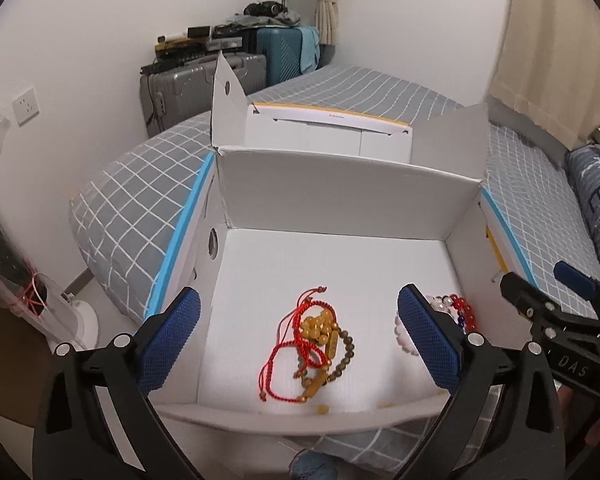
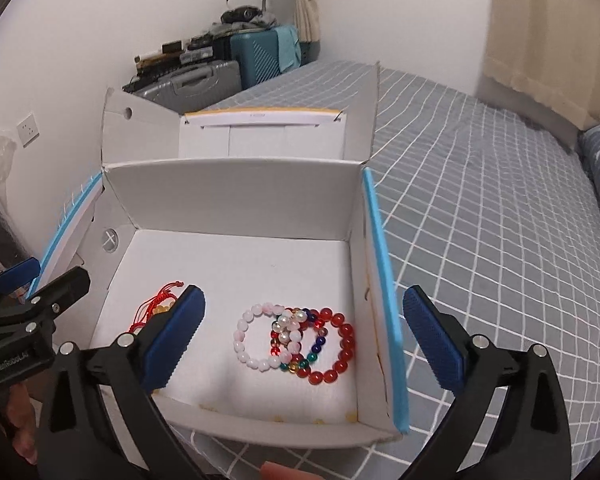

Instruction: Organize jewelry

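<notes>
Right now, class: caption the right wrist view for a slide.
Open right tongs hover over beaded bracelets in a white box on a bed.

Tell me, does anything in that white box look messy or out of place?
Yes. The red cord bracelets are knotted up in one heap with the yellow and brown bead strands, and the pink, red and multicoloured bead bracelets overlap in a second pile. A few loose yellow beads lie stray along the near wall of the box.

The right gripper (image 2: pixel 300 340) hangs wide open over a white box (image 2: pixel 236 184) on the bed (image 2: pixel 480 220). Inside, bead bracelets (image 2: pixel 300 340) overlap near right; red cords (image 2: pixel 156 304) lie left.
</notes>
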{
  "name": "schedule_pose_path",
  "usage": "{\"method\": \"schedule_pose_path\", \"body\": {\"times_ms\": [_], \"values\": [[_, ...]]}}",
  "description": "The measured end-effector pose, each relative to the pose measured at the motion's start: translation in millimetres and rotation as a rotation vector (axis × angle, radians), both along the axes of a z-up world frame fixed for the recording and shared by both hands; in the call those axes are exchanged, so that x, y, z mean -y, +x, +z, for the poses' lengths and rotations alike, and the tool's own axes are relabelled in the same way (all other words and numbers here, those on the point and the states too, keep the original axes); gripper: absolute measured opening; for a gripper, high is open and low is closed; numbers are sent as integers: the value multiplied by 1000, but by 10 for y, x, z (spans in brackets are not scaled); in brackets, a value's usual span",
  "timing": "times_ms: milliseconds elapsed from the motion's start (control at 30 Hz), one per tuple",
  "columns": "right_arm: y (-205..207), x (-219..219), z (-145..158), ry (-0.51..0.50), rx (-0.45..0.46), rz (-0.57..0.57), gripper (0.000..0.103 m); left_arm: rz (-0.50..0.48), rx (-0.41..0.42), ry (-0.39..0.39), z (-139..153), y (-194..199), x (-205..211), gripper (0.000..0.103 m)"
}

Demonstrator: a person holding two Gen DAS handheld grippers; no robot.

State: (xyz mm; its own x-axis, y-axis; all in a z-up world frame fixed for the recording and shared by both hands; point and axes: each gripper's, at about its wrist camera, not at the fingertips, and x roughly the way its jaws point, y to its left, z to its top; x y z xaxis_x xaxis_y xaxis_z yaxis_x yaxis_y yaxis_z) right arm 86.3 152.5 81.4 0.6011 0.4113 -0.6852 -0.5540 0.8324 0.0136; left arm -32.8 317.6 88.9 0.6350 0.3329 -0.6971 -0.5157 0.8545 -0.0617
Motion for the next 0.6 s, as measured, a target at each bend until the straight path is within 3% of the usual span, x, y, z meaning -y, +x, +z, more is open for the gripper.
{"method": "schedule_pose_path", "body": {"times_ms": [300, 600], "values": [[-424, 208, 123, 26, 48, -16, 95, -34, 37, 33, 36, -405, 203, 97], [-691, 380, -22, 36, 45, -50, 95, -26, 28, 60, -45, -664, 295, 97]]}}
